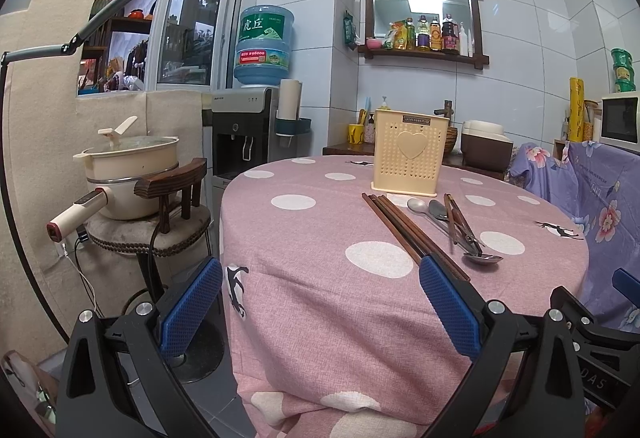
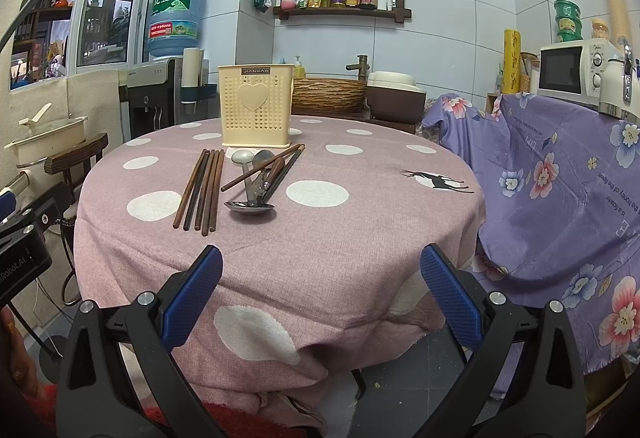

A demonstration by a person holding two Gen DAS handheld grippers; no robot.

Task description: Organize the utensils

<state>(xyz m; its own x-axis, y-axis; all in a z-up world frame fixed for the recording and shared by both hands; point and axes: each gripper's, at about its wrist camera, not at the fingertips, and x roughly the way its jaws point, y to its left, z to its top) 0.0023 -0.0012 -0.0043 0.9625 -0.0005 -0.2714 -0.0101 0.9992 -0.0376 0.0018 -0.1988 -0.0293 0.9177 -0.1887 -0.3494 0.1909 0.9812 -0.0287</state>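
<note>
A cream utensil holder [image 2: 255, 105] stands upright toward the far side of the round table [image 2: 400, 198], its perforated face with the heart turned to the cameras and its open top ready to take things dropped in from above. Just in front of the holder, on the pink dotted cloth, lie the utensils. A bundle of dark wooden chopsticks [image 2: 200, 190] lies side by side, running from near the holder's base back toward the near edge. Beside that bundle, also in front of the holder, a small heap of metal spoons [image 2: 250, 204] lies tangled with two more chopsticks [image 2: 262, 172] laid across them, so those pieces will probably need separating before they lift cleanly.

Neither claw holds anything. The left gripper [image 1: 320, 302] hovers at the near edge, well short of the holder, its blue pads spread wide apart, the right pad just over the near ends of the chopstick bundle. The right gripper [image 2: 320, 294] also hangs back from the holder, fingers apart and empty, facing it squarely. Sorting looks not yet begun.
</note>
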